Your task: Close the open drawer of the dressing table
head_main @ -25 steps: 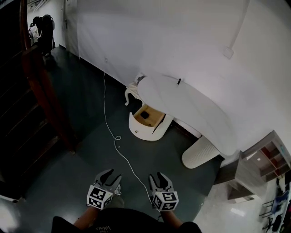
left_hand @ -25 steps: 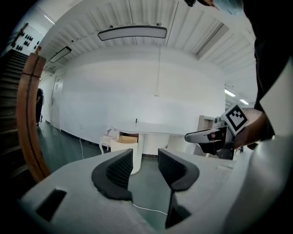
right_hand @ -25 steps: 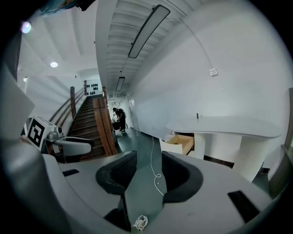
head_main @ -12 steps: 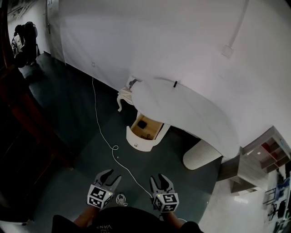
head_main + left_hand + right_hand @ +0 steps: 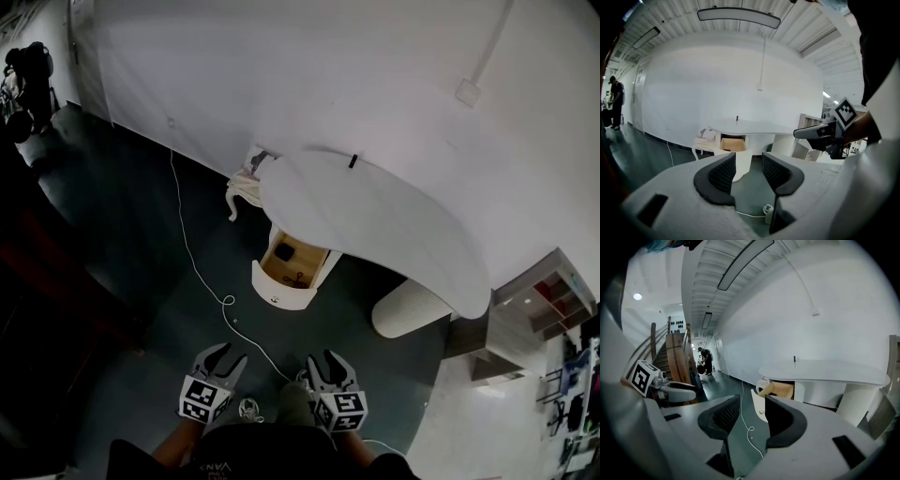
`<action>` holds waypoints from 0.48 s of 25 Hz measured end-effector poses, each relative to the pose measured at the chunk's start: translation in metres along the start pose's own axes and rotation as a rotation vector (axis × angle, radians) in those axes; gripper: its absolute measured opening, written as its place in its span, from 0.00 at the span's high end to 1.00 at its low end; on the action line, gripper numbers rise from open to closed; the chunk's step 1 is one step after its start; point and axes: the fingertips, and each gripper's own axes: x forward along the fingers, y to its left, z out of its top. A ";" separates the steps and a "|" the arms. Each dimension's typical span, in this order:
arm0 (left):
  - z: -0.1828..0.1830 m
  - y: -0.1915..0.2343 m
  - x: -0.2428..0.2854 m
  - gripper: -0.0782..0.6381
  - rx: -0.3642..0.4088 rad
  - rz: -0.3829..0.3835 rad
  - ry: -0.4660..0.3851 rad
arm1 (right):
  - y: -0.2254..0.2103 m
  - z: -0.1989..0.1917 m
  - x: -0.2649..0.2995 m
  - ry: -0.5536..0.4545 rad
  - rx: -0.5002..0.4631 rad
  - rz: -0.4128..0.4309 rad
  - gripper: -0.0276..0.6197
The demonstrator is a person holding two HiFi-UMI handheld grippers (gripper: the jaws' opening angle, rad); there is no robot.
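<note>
You hold the left gripper and right gripper near you, each with its jaws apart and nothing between them. Far ahead, the drawer stands open under the tabletop's left end, well apart from both grippers.

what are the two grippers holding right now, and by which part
Nothing. The left gripper and right gripper both have jaws apart and empty; the open drawer sits untouched, well ahead.
</note>
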 end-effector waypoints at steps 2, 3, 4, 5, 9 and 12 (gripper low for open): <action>0.000 0.003 0.010 0.66 -0.001 -0.002 0.010 | -0.007 0.003 0.010 0.000 -0.005 0.004 0.71; 0.001 0.005 0.015 0.66 0.001 0.000 0.009 | -0.010 0.004 0.015 0.002 -0.009 0.008 0.71; 0.003 0.008 0.020 0.66 0.003 0.003 0.006 | -0.014 0.004 0.022 0.004 -0.014 0.014 0.71; 0.006 0.011 0.025 0.66 0.003 0.010 0.000 | -0.017 0.005 0.028 0.009 -0.019 0.022 0.71; 0.013 0.024 0.048 0.66 -0.002 0.052 -0.028 | -0.031 0.010 0.055 0.034 -0.054 0.069 0.71; 0.014 0.031 0.069 0.66 -0.020 0.073 -0.019 | -0.041 0.014 0.077 0.053 -0.082 0.101 0.71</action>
